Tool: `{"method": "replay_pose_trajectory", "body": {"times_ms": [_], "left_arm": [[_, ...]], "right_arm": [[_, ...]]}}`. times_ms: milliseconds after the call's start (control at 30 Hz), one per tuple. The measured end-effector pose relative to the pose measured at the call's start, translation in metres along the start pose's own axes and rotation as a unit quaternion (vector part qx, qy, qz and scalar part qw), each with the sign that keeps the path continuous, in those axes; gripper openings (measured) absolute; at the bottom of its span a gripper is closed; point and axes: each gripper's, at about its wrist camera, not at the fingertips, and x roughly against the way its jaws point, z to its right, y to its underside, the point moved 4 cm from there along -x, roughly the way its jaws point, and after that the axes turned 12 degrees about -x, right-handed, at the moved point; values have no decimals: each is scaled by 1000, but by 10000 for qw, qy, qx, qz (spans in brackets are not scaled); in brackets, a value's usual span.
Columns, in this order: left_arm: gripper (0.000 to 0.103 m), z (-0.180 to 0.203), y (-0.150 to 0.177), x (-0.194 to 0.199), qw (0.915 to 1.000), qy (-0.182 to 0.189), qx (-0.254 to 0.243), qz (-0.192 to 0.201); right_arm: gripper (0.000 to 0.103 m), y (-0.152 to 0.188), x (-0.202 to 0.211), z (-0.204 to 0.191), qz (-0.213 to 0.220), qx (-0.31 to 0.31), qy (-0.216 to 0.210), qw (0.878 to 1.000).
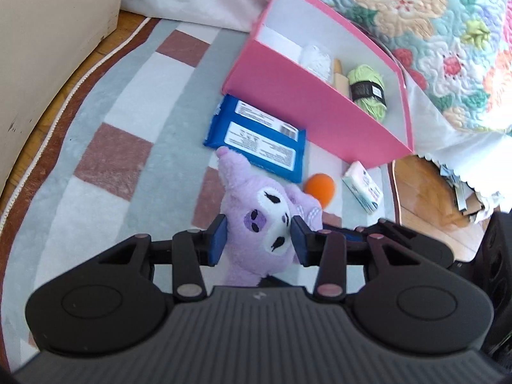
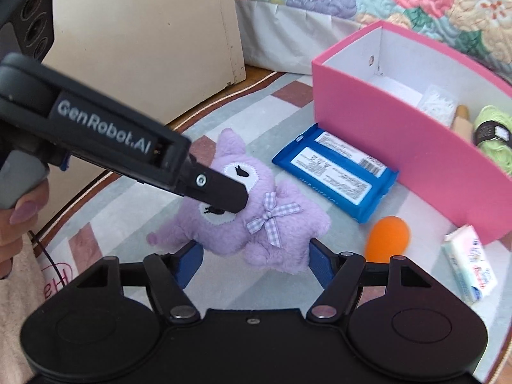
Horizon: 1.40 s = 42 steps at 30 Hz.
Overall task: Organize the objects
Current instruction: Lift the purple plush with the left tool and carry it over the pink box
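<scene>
A purple plush toy point(image 1: 256, 224) lies on the rug; it also shows in the right wrist view point(image 2: 256, 224). My left gripper point(image 1: 258, 237) has its blue pads on both sides of the plush's head, closed on it. In the right wrist view the left gripper's finger point(image 2: 224, 193) presses on the plush's face. My right gripper point(image 2: 255, 264) is open, its pads wide apart on either side of the plush's lower body, not touching. A pink box point(image 1: 320, 102) stands behind, holding green yarn point(image 1: 368, 91), white yarn and a wooden piece.
A blue wipes pack point(image 1: 256, 134), an orange ball point(image 1: 320, 187) and a small tissue pack point(image 1: 363, 187) lie on the checked rug point(image 1: 128, 128) before the box. A beige cabinet point(image 1: 48, 48) stands left. A floral quilted bed point(image 1: 432, 16) is behind the box.
</scene>
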Motion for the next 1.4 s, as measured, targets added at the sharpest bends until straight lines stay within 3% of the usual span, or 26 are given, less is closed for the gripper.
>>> {"method": "replay_pose_trajectory", "body": {"times_ms": [233,567,867,1133,1400], "left_arm": [[41,29,-8,26,9996,-54,-267,39],[41,71,-39,69,9982,-134,-533,242],[41,105,-82,80,9957,-94,-842,366],[42,119,-141,56,9929,-124,-1029,588],[42,105,-197,-20,9935,-419,-1041,166]], "right_arm": [[75,-10,33,-2,-168,-124,52,9998],[75,-35,87,-5,87,174,232,9995],[75,-64,116,4,305,478,534,9970],[75,-109,118,37,790,336,657,9941],[75,-156,62,102,581,-789,271,9948]]}}
